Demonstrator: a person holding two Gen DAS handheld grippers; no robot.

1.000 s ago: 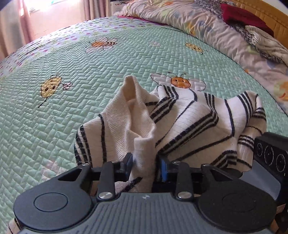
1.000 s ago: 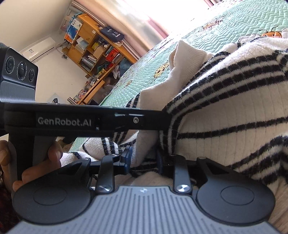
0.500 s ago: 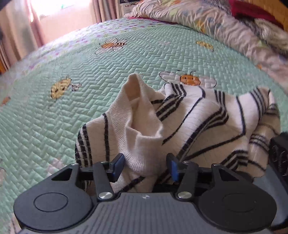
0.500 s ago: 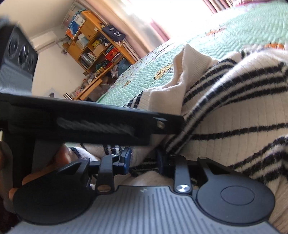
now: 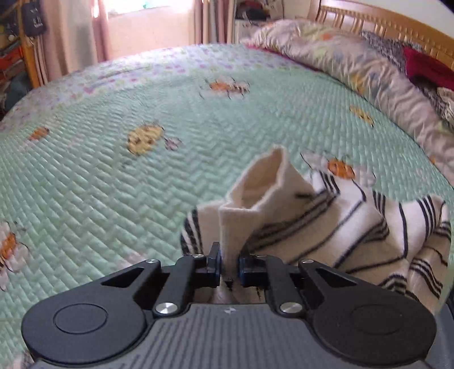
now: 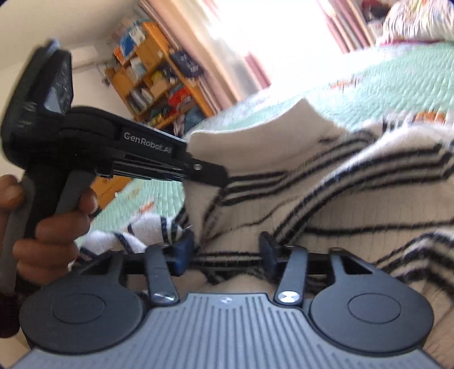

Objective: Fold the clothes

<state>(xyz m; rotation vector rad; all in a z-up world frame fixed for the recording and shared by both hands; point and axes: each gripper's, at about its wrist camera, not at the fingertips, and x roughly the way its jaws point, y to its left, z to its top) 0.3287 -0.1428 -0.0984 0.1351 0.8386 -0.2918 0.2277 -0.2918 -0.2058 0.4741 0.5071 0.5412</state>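
Since a second ago the left gripper (image 5: 229, 265) has drawn back and tilted up, so more of the bed (image 5: 113, 181) and its wooden headboard (image 5: 377, 20) shows, and the cream collar band of the striped sweater (image 5: 326, 227) now stands up taller in front of it. Its jaws have just been closing and now pinch a fold of that cream band, the pads pressing the cloth from both sides. The right gripper (image 6: 227, 251) has just been opening its jaws; they stand apart, with striped knit lying between them but not squeezed by the pads.

The sweater, white with black stripes, sits bunched on the green quilted bedspread with bee patterns, near the bed's close edge. In the right wrist view the left gripper (image 6: 215, 173) reaches in from the left, its tip against the cream band, and a hand (image 6: 54, 227) wraps its handle. A crumpled floral duvet (image 5: 354, 65) lies along the headboard, and a cluttered wooden bookshelf (image 6: 159, 82) stands by the curtains (image 6: 227, 56).
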